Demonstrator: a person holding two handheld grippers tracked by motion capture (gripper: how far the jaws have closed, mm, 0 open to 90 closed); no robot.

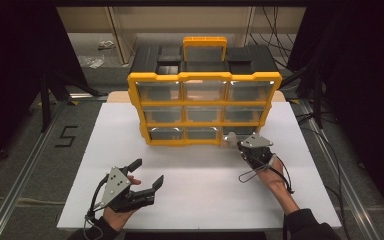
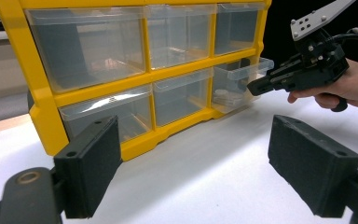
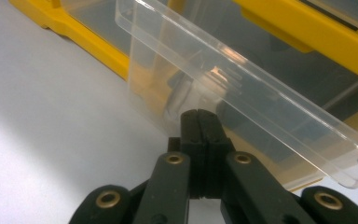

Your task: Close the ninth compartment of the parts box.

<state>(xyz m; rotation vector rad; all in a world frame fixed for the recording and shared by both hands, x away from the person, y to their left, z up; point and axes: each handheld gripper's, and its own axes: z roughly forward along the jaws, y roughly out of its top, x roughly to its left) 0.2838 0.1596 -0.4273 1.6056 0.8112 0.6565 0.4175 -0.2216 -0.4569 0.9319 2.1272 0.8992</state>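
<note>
Well, from the high view a yellow plastic organizer point(image 1: 204, 107) stood upright on the white tabletop point(image 1: 200, 195), its clear drawers in three rows of three, with a black case point(image 1: 205, 59) lying behind it. The bottom-right drawer point(image 1: 232, 136) sat pulled partway out, and the right gripper point(image 1: 244, 146) was up against its front, jaws together; the left gripper point(image 1: 147, 174) rested well apart near the table's front edge, jaws spread wide. Over to the left gripper view: two blocky, matte black pads point(image 2: 93, 163) gaped open with bare white table between them, the glossy yellow frame point(image 2: 46, 126) rising beyond, and that drawer point(image 2: 242, 79) jutted from its slot with small pale items inside, the right gripper point(image 2: 256, 86) touching its lip. Then the right gripper view: the right gripper's fingertips point(image 3: 200, 122) were pressed flat together against the smooth, see-through drawer front point(image 3: 242, 88), nothing clamped between them as far as could be seen, the clear wall blocking any look past it.
</note>
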